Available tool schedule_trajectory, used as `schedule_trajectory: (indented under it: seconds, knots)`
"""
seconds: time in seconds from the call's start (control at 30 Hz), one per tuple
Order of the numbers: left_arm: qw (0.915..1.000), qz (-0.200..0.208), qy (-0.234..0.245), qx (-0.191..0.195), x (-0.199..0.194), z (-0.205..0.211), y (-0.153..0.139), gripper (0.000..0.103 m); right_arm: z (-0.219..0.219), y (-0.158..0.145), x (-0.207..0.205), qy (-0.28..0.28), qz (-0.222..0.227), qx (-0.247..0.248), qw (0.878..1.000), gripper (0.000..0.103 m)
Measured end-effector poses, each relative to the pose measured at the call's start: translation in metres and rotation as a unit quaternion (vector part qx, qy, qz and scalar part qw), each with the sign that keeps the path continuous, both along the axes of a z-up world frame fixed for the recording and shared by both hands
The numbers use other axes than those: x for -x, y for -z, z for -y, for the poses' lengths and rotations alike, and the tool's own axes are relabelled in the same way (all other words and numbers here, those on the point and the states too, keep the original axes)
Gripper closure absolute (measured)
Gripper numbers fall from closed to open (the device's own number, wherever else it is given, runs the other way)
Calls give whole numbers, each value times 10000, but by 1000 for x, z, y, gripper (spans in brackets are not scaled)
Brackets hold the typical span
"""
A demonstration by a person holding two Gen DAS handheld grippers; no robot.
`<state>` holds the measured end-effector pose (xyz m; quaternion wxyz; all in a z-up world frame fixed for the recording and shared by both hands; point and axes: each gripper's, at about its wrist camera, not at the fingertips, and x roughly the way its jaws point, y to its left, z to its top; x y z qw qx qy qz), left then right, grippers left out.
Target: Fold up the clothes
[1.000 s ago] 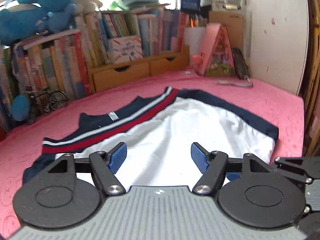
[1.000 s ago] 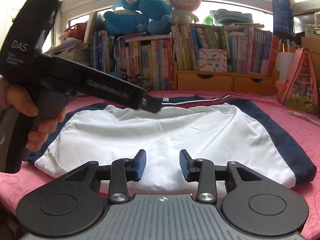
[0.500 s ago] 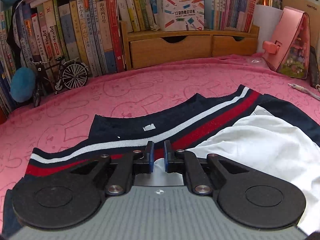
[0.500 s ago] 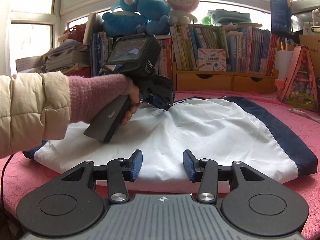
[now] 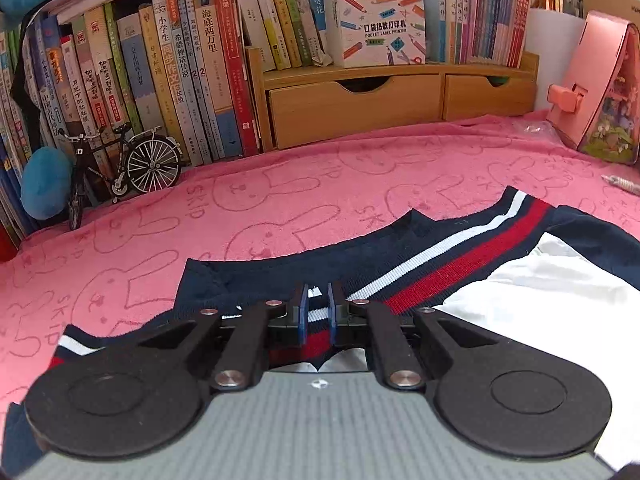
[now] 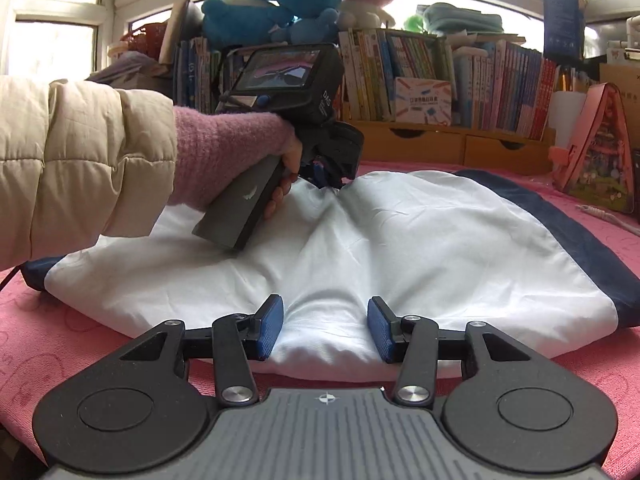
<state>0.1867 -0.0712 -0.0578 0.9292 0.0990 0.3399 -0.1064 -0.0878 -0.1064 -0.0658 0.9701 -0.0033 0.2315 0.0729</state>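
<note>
1. Now the left tool (image 5: 318, 312) has closed its jaws on the striped waistband (image 5: 440, 256) of the shorts (image 6: 400, 240).
2. The right tool (image 6: 326, 328) stands half open at the white hem, near the pink surface's (image 5: 280, 208) front edge.

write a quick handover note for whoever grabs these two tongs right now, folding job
Left tongs: just closed, pinching the garment's striped waistband at the far edge; the white fabric bunches up toward them.
Right tongs: open, straddling the near white hem, not yet gripping.
Garment lies spread on the pink cloth.
Done: far edge gripped. No fold made yet.
Left: probably grip the near hem, then fold.
</note>
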Motion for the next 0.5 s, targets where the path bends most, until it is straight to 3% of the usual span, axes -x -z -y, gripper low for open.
schedule_trajectory:
  seconds: [0.07, 0.13, 0.17, 0.27, 0.37, 0.5]
  knots:
    - [9997, 130, 74, 203, 17, -8, -19, 88, 1, 0, 0, -23, 10, -10, 10000, 56]
    - [9967, 40, 405, 703, 42, -21, -39, 78, 1, 1, 0, -24, 46, 5, 10000, 56]
    - [9944, -103, 531, 906, 55, -27, -46, 71, 1, 1, 1, -26, 66, 17, 10000, 56]
    - [9885, -751, 749, 1078, 99, -35, -59, 70, 1, 1, 1, -39, 94, 30, 9999, 56]
    - [9850, -1276, 793, 848, 135, -38, -59, 69, 1, 1, 0, -36, 104, 18, 9999, 56]
    - [9798, -1924, 548, -45, 146, -28, -32, 69, 2, 1, 0, -59, 100, 13, 9999, 56]
